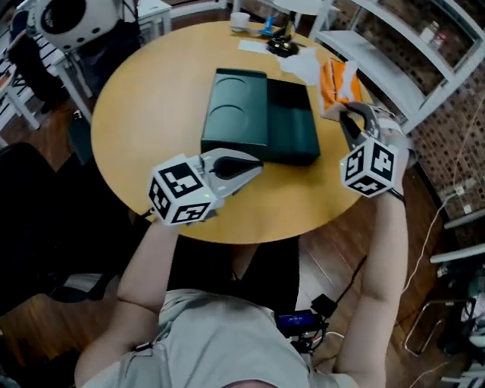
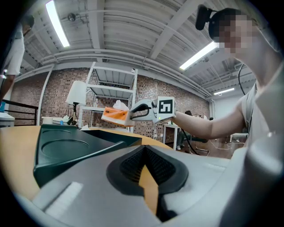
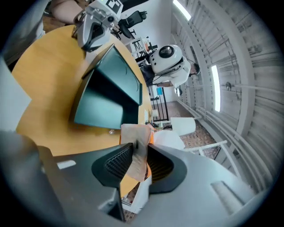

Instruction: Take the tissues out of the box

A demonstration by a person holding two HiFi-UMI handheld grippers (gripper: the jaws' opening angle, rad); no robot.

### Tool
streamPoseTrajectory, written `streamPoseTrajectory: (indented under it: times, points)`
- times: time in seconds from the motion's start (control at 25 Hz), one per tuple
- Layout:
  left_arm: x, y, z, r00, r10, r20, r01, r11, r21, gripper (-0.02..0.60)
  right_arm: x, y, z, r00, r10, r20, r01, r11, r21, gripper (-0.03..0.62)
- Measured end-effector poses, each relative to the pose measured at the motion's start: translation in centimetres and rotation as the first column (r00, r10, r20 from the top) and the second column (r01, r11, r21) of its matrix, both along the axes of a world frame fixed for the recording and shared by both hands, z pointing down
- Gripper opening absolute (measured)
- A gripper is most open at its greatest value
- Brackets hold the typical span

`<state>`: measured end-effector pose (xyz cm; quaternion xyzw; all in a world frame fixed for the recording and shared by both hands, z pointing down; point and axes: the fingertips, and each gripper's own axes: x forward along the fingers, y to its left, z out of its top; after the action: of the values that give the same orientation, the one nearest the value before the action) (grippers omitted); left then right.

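Note:
A dark green box (image 1: 258, 114) lies open in the middle of the round wooden table (image 1: 144, 98), its lid folded out to the left. My right gripper (image 1: 347, 114) hangs over the table's right edge, shut on an orange tissue pack (image 1: 333, 82). In the right gripper view the pack (image 3: 137, 155) is pinched between the pads. The left gripper view shows the same pack (image 2: 116, 116) held up beyond the box (image 2: 66, 150). My left gripper (image 1: 254, 165) sits at the box's near edge, jaws together with nothing between them.
Loose white tissues (image 1: 303, 64) lie behind the box, with small dark items (image 1: 280, 45) and a white cup (image 1: 240, 20) at the table's far edge. White shelving (image 1: 394, 61) stands to the right. A white machine (image 1: 68, 19) stands at the far left.

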<state>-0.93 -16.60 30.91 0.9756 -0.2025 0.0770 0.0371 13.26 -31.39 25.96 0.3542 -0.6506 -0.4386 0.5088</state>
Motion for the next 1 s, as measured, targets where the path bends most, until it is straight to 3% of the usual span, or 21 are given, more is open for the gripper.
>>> streamPoseTrajectory:
  times: [0.2,0.4,0.56,0.68,0.72,0.76,0.8,0.92,1.0]
  points:
    - [1.8,-1.3,0.7,0.999,0.014,-0.046,-0.013,1.0,0.018,0.0,6.4,-2.4,8.3,0.99,0.112,-0.083,-0.123,0.983,-0.136,0.112]
    - [2.1,-1.4,0.7,0.999,0.015,-0.051,-0.014,1.0,0.022,0.0,7.9,-2.9,10.7,0.985,0.108,-0.133,-0.129,0.979,-0.159,0.128]
    - [2.1,-1.5,0.7,0.999,0.016,-0.05,-0.015,1.0,0.019,0.0,7.8,-1.9,9.0,0.995,0.098,-0.022,-0.1,0.976,-0.192,0.208]
    - [2.0,-1.4,0.8,0.999,0.016,-0.051,-0.015,1.0,0.017,0.0,5.6,0.4,5.2,0.976,0.04,0.212,-0.004,0.986,-0.169,0.188]
    - [2.0,-1.4,0.7,0.999,0.015,-0.05,-0.015,1.0,0.018,0.0,3.8,1.8,3.5,0.943,-0.017,0.333,0.076,0.984,-0.163,0.142]
    - [2.0,-1.5,0.7,0.999,0.014,-0.05,-0.013,1.0,0.019,0.0,1.6,3.4,1.9,0.885,-0.09,0.457,0.182,0.97,-0.162,0.082]
    - [2.1,-1.5,0.7,0.999,0.013,-0.05,-0.012,1.0,0.02,0.0,-0.8,5.3,0.7,0.805,-0.162,0.571,0.304,0.939,-0.163,0.029]
    - [2.3,-1.6,0.7,0.999,0.013,-0.05,-0.012,1.0,0.019,0.0,-6.5,10.2,0.2,0.557,-0.261,0.788,0.601,0.781,-0.167,0.002]
    - [2.4,-1.6,0.7,0.999,0.015,-0.049,-0.015,1.0,0.017,0.0,-8.9,12.2,1.3,0.446,-0.228,0.865,0.703,0.687,-0.182,0.002]
